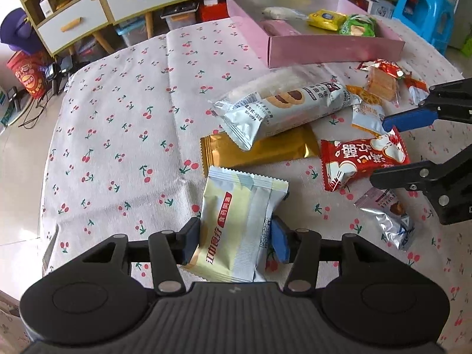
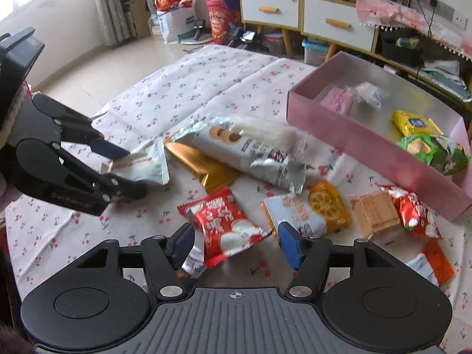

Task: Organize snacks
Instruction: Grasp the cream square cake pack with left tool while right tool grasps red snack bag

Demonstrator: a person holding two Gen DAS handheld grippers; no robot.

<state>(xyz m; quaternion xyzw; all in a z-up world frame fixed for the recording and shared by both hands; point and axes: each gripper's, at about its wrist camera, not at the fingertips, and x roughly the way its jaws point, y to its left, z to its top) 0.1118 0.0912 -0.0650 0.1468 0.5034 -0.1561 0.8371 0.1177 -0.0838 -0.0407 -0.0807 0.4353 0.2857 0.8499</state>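
My left gripper [image 1: 234,240] is shut on a pale yellow and white snack packet [image 1: 236,230], seen in the right wrist view [image 2: 141,163] too. My right gripper [image 2: 237,243] is open, its jaws either side of a red snack packet [image 2: 227,224] on the cloth; that gripper [image 1: 380,150] and packet [image 1: 364,159] also show in the left wrist view. A pink box [image 1: 333,48] at the far side holds several snacks, among them a yellow packet [image 1: 326,19] and a green packet [image 1: 358,25].
A long silver biscuit pack [image 1: 283,106] lies over a gold packet [image 1: 259,150] mid-table. Orange-and-white packets [image 2: 309,209], a wafer pack [image 2: 374,212] and a small silver packet [image 1: 386,218] lie to the right. The cherry-print tablecloth [image 1: 118,135] covers the table; cabinets stand behind.
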